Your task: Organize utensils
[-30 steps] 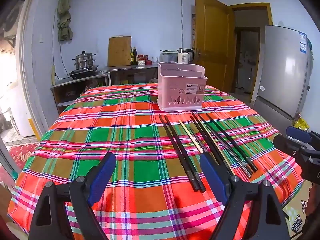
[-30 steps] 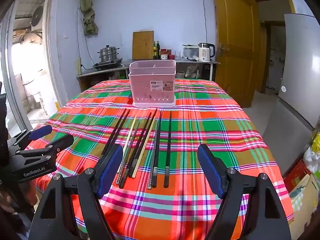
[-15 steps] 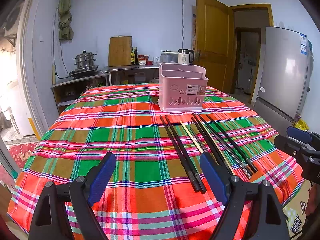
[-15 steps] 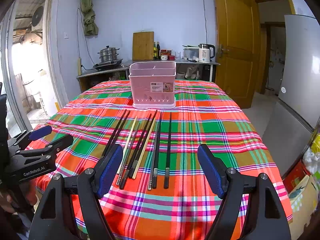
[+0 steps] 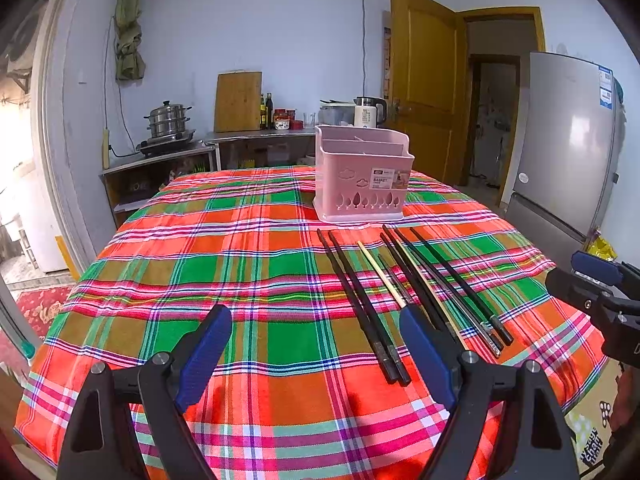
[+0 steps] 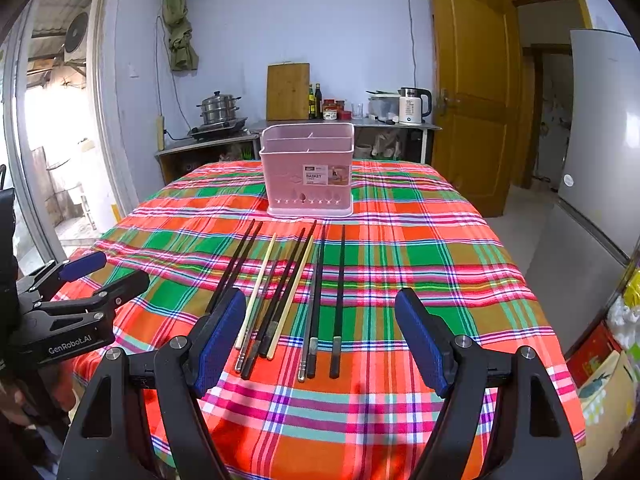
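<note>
On the plaid tabletop (image 6: 420,248) nothing had really been sorted yet: the left gripper (image 5: 316,354) hung spread wide with nothing in it, all the chopsticks (image 6: 288,292) lay loose in a row in the middle just in front of the pink basket (image 6: 308,170), whose compartments looked empty as far as I could tell, and the right gripper (image 6: 320,342) was wide open too. Compared with a second earlier, basically nothing had moved, so the whole job was left.

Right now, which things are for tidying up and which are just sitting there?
For tidying: black and pale wooden chopsticks on the plaid tablecloth; pink plastic basket.

Just there: steel steamer pot, wooden cutting board, white electric kettle.
</note>
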`<act>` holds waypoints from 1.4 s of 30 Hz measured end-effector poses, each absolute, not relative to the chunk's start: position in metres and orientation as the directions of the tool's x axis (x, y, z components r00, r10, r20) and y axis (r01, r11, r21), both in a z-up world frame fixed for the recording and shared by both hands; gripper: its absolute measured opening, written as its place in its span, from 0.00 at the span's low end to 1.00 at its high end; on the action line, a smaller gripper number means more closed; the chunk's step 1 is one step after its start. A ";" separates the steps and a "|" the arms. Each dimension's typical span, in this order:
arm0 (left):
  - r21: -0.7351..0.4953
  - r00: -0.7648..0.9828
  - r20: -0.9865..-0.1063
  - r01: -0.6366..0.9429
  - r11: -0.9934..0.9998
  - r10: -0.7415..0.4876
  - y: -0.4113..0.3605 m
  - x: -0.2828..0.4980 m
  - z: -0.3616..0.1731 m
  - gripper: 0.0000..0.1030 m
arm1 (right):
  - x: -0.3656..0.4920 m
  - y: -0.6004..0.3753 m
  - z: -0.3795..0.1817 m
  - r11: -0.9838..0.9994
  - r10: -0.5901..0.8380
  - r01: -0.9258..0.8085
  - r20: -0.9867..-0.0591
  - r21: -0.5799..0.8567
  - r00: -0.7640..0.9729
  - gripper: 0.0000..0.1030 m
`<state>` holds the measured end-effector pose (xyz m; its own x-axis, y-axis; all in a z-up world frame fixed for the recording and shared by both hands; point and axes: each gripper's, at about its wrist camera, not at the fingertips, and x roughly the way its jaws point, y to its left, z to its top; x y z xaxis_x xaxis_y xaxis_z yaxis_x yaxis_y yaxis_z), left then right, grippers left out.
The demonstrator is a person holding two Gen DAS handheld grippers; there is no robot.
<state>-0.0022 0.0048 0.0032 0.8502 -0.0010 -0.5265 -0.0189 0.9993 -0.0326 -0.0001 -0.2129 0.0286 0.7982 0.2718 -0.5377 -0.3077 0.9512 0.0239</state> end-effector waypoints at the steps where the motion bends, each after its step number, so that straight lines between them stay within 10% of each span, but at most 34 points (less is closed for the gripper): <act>1: -0.033 0.849 -0.528 -0.019 0.999 -0.001 0.005 -0.002 0.003 0.83 | 0.000 -0.213 0.028 0.951 0.273 -0.309 -0.538 0.024 0.797 0.75; 42: -0.041 0.851 -0.525 -0.012 0.999 -0.011 0.004 -0.006 0.003 0.83 | -0.002 -0.213 0.029 0.949 0.278 -0.313 -0.537 0.027 0.796 0.75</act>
<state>-0.0059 0.0037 0.0031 0.8513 -0.0108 -0.5246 -0.0123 0.9991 -0.0406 -0.0021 -0.2128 0.0292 0.7965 0.2783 -0.5368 -0.3134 0.9492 0.0272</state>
